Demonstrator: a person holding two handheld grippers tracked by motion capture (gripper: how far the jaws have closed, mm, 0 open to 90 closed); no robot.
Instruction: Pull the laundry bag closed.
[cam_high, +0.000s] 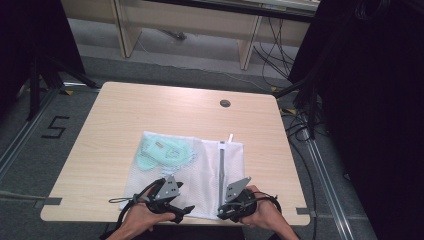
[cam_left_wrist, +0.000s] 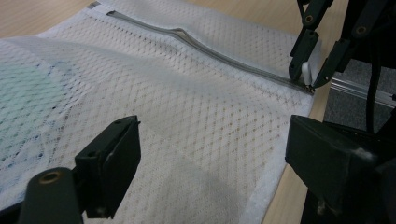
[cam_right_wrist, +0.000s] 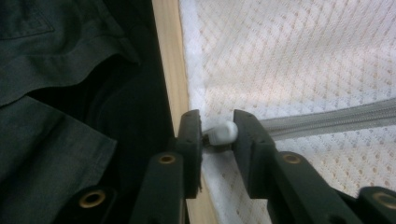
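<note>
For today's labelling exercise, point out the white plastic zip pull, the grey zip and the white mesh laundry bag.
white plastic zip pull (cam_right_wrist: 223, 132), right gripper view, rounded end.
grey zip (cam_high: 221, 170), high view, mid-length.
white mesh laundry bag (cam_left_wrist: 196, 126), left gripper view, bare mesh.

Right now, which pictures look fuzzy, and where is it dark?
Right gripper view: the black fingers are close and soft-edged, the white zipper pull is a bit blurry, and the dark cloth at left is dim. Left gripper view: the near fingers are blurred, while the mesh bag is sharper. High view: the table is evenly lit, with black sides.
</note>
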